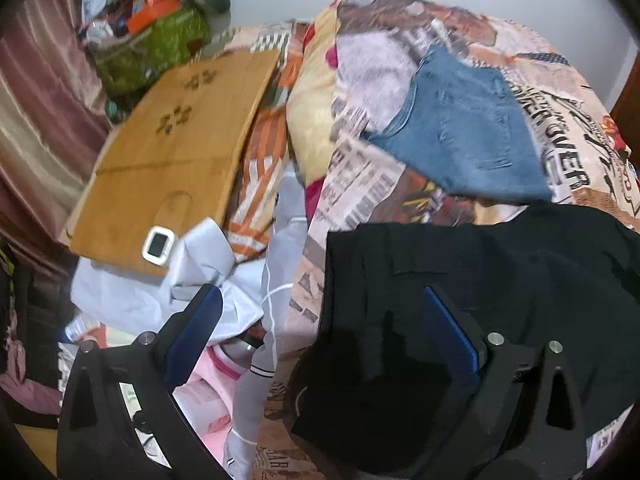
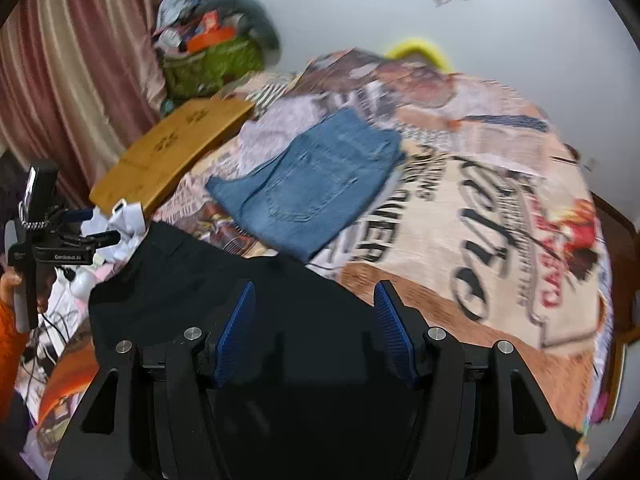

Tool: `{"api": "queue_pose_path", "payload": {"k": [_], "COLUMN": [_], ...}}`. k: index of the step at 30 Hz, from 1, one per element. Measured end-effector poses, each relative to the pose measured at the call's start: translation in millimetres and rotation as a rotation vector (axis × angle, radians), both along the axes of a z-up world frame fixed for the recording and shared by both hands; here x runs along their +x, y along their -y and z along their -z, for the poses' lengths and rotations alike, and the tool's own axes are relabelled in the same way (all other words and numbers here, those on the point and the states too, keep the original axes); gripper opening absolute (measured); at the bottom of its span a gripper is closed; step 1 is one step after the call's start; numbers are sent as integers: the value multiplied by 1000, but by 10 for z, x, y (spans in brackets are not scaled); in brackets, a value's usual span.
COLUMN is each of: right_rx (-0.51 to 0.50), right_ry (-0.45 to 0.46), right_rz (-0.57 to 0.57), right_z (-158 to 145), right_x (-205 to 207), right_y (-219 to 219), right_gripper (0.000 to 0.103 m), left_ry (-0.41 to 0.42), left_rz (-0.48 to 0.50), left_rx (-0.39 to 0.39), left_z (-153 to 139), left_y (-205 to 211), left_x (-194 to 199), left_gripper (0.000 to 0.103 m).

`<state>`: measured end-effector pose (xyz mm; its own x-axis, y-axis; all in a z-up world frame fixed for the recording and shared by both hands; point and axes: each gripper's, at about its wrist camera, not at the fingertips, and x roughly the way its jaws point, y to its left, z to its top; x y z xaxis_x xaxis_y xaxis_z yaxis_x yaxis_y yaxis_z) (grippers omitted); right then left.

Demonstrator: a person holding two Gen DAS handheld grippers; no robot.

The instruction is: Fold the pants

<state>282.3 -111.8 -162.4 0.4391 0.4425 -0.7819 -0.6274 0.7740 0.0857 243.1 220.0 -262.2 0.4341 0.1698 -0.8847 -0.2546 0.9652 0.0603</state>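
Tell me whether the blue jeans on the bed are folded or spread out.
Folded. The blue jeans lie as a compact flat rectangle on the printed blanket, back pocket up, with no legs extending.

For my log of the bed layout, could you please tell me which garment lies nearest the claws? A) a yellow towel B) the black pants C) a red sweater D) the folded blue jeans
B: the black pants lie right under the open right claw, while the folded blue jeans sit farther up the printed blanket.
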Motion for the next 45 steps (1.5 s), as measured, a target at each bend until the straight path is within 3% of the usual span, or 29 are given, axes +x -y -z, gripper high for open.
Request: {"api": "queue_pose_path", "payload": {"k": [9,14,18,20,21,22,29,36,41,45], "right_rx": [-98,-154,-210,-226,-217,-214,-214,-155,-184,-211], "right_ry": [-141,-216,-277,-258,-262,-279,-146,-1,-18,-42], "right_rz": [-118,-167,-186,-195,-211,-211,-219,-196,-142,-112], "right_z": [568,856,1080,1085,1076,1090,927,627,771,712], "right_x": [455,654,754,740,724,715,526,556,679,676], "right_y": [-619,-866,-1013,-1050,-1060,-1068,-1112,-1142,-1252,-1179], "right_gripper": [58,56,43,33,8,6,2,1,2,3], "left_ry": [-55,-98,-69,-61,-56,-52,-34,-36,-58,-64], "left_rz": [65,89,106,113,112,113,104,52,37,56], "left_rx": [-105,-171,-213,-241,-239,-234,-139,-10,-1,-19], "left_z": [342,541,550,557,553,550,482,418,523,419], "left_y": [33,90,116,130,145,155,218,153,108,92], "left_x": [332,504,472,453,429,421,321,368,413,367], "left_gripper": [100,80,65,53,52,49,29,27,31,32]}}
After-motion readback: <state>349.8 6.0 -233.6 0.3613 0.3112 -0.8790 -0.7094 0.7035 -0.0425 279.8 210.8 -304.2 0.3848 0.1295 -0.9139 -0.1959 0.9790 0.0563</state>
